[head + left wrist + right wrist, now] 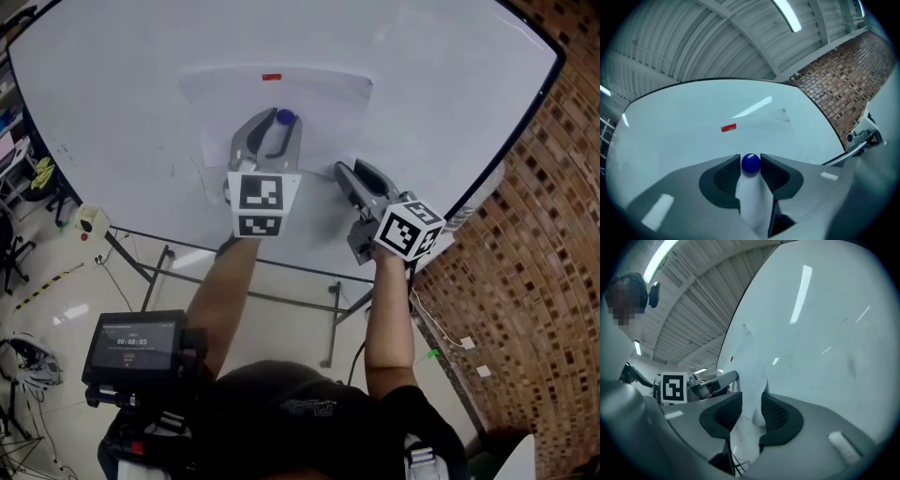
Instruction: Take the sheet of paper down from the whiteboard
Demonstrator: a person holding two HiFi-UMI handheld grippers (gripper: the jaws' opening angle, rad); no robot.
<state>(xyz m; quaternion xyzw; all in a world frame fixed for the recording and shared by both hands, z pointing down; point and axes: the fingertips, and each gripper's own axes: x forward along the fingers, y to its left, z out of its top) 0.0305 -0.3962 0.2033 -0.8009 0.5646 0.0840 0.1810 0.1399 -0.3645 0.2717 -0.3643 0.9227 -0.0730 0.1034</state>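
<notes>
A white sheet of paper [319, 98] hangs on the whiteboard [112, 103], with a small red magnet [272, 77] at its top edge. My left gripper [279, 122] points at the sheet's middle and is shut on a round blue magnet [751, 162] that sits on the paper. My right gripper [349, 172] is at the sheet's lower right. In the right gripper view the paper's [752, 371] curled edge runs between its jaws [751, 411], which stand apart around it. The red magnet [728, 127] shows above the left jaws.
A brick wall [525, 234] stands right of the board. The board's metal stand [281, 281] crosses below my arms. A small screen [136, 342] hangs at the person's left side. Cables and gear lie on the floor at the left.
</notes>
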